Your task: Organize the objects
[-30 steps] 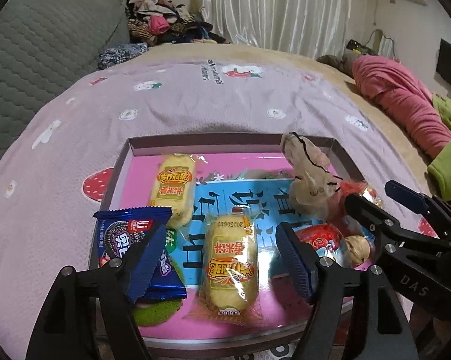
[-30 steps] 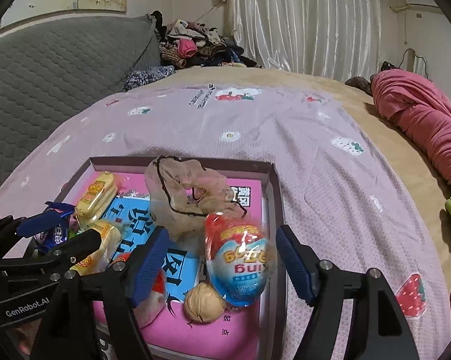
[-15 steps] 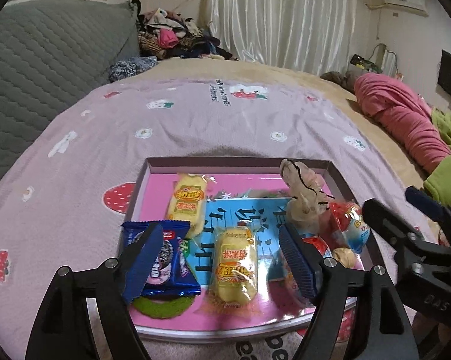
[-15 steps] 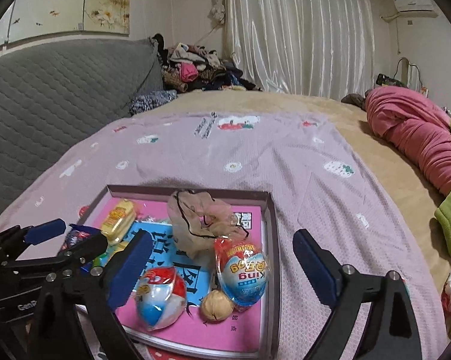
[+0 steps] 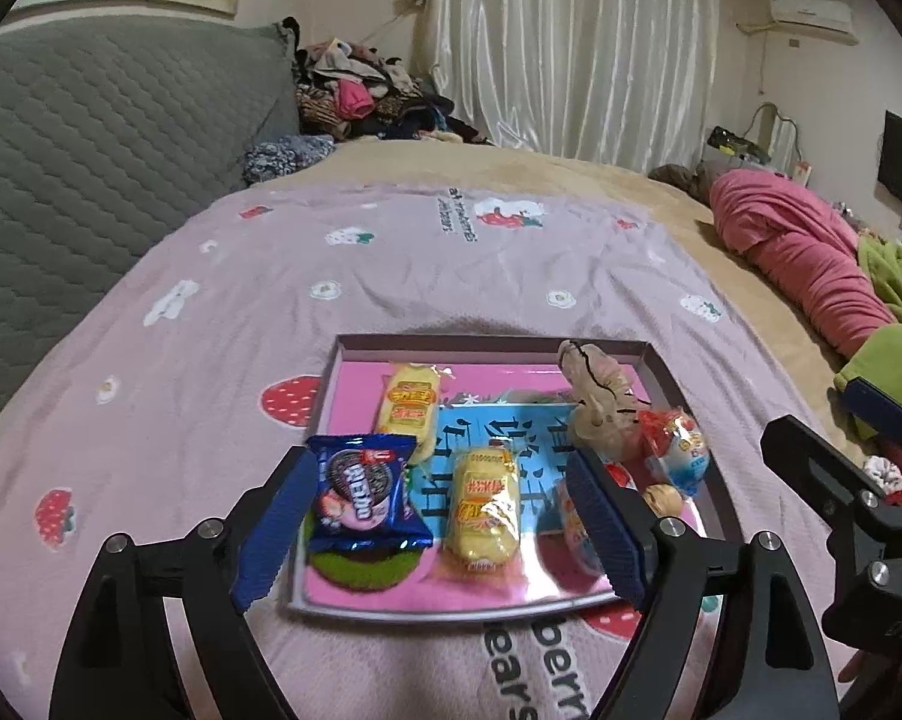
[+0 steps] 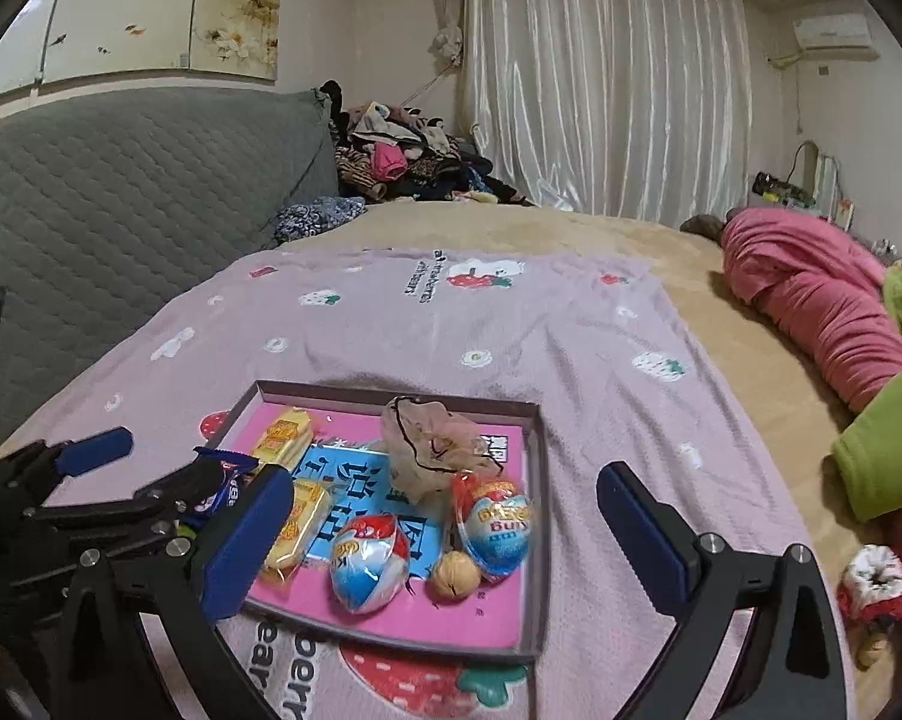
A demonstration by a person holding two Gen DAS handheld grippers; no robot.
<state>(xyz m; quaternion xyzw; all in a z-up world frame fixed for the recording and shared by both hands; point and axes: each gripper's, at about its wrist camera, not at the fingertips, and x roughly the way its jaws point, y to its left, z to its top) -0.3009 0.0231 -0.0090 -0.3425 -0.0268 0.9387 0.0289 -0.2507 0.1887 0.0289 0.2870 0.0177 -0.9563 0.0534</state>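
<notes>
On the bed's purple blanket (image 5: 223, 324) lies a shallow tray (image 5: 487, 345) holding snacks. The left gripper (image 5: 433, 525), spread wide, hangs above the tray's near edge; the right gripper (image 6: 445, 531), equally wide, hovers over two foil eggs (image 6: 370, 561) and a walnut (image 6: 454, 575).

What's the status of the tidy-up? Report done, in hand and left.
Done: the tray holds two yellow cakes, a cookie packet, two toy eggs, a walnut and a mesh pouch. In hand: nothing; the left hand-held gripper and right hand-held gripper are both open. Left: possibly the small wrapped item on the bed outside the tray.
</notes>
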